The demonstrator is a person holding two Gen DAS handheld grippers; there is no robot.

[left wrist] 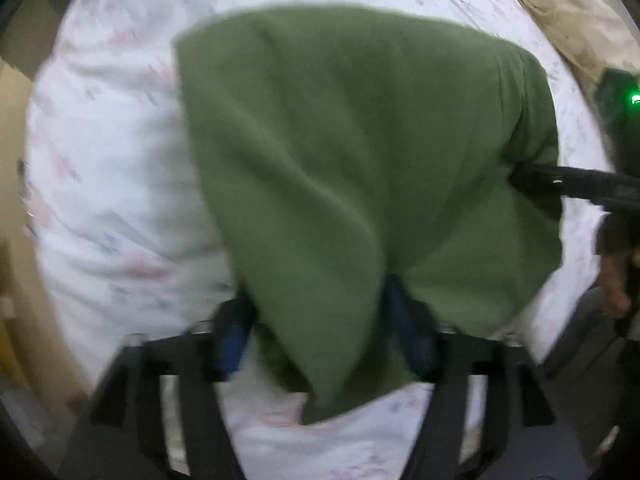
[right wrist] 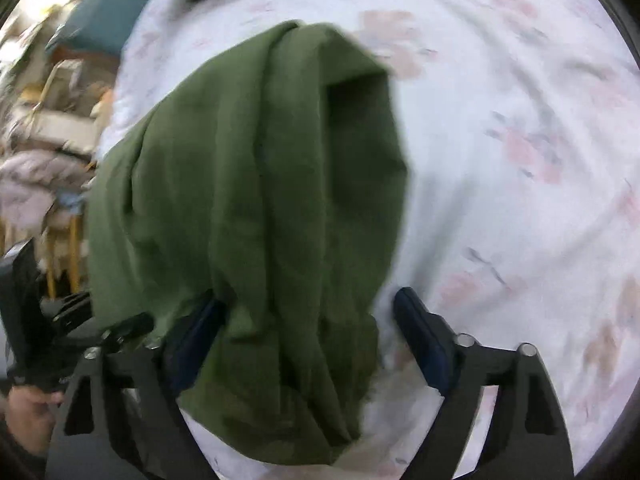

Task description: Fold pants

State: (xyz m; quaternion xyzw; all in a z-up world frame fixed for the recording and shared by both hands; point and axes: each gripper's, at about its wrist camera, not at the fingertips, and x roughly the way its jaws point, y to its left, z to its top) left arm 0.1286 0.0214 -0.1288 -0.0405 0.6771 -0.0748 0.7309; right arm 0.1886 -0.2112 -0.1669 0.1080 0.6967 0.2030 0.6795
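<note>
Left gripper [left wrist: 320, 320] sits at 6 o'clock in its own view, blue pads spread apart with a fold of the green pants [left wrist: 360, 152] hanging between them; cloth touches both pads, but whether it is pinched I cannot tell, blur is heavy. Pants spread up from 6 toward 12 o'clock, with the top edge curving across at 11–1 o'clock, left edge running down from 10 o'clock, and right edge dropping at 3 o'clock. Bed sheet [left wrist: 112, 152], white with faint pink print, shows open room at 9 and 12 o'clock. Right gripper [left wrist: 560, 184] comes in from 3 o'clock, tip at the pants' right edge. In the right wrist view the right gripper [right wrist: 308, 328] is wide open, left pad against the cloth, right pad clear of it over the bed sheet [right wrist: 520, 140]. Pants [right wrist: 260, 200] hang bunched in vertical folds from 6 to 12 o'clock. Sheet lies open from 1 to 5 o'clock. Room clutter [right wrist: 48, 120] at 9 o'clock, blurred.
</note>
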